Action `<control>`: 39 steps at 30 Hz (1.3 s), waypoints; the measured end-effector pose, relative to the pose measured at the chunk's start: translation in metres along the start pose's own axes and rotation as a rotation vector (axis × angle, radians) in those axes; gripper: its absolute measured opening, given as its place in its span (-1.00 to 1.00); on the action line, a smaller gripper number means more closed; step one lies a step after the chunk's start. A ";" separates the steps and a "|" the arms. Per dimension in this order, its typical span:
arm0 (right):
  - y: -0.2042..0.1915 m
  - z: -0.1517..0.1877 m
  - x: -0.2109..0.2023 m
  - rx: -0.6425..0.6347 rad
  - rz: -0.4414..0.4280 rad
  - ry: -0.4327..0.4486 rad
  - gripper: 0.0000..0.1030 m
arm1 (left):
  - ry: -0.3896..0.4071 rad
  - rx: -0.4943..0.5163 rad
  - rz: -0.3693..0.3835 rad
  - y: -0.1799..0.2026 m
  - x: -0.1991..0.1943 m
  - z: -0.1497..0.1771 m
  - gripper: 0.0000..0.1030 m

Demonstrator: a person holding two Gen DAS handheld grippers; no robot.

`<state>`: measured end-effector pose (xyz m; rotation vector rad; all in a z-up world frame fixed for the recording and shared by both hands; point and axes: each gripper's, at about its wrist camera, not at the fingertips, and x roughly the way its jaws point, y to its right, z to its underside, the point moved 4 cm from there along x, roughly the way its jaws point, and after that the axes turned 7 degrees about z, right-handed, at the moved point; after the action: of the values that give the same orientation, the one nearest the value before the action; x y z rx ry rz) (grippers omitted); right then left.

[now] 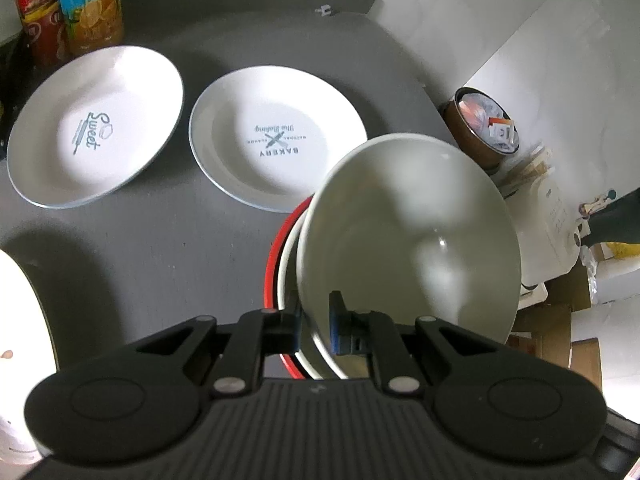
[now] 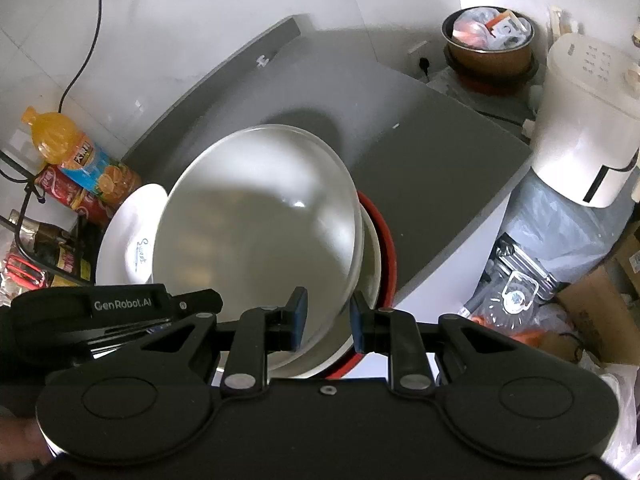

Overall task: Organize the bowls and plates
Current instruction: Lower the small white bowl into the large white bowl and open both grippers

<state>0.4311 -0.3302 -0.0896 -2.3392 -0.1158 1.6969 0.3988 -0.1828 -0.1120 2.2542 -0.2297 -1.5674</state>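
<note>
Left gripper (image 1: 314, 326) pinches the near rim of the grey bowl (image 1: 408, 236), one pad inside, one outside; bowl tilted above a nested stack, a white bowl (image 1: 289, 256) sitting in a red-rimmed bowl (image 1: 273, 256), likely so it can drop in as the third. Right gripper (image 2: 327, 320) straddles the same bowl's rim from the opposite side; jaws look closed on it, though a slight gap may remain, hard to tell through the fisheye. Two-sided hold probably steadies the tilt. On the dark table (image 1: 224, 28) lie two plates well apart from the stack: one printed "Sweet" (image 1: 94, 128), one printed "BAKERY" (image 1: 278, 138). "GenRobot.AI" reads on the left gripper's body in the right wrist view.
</note>
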 end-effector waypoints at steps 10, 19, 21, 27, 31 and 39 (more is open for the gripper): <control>-0.007 0.000 -0.003 -0.013 0.012 -0.012 -0.38 | -0.002 0.015 0.009 0.002 -0.005 -0.001 -0.70; -0.003 0.011 -0.010 0.002 0.037 0.000 -0.34 | 0.015 0.047 0.008 0.000 -0.019 -0.004 -0.54; -0.003 0.012 -0.013 0.017 0.040 0.006 -0.34 | 0.014 0.046 0.011 -0.002 -0.022 -0.004 -0.53; -0.008 0.017 -0.030 0.029 0.045 0.058 -0.04 | 0.027 0.037 0.011 -0.016 -0.037 0.001 -0.23; -0.016 0.020 -0.036 0.016 0.046 0.090 -0.01 | 0.051 0.040 0.008 -0.027 -0.051 0.002 0.01; -0.027 0.037 -0.025 0.014 0.044 0.057 -0.29 | 0.064 0.019 -0.015 -0.052 -0.068 0.008 0.22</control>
<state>0.3902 -0.3037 -0.0707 -2.3948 -0.0421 1.6438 0.3624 -0.1131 -0.0763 2.3220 -0.2117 -1.5032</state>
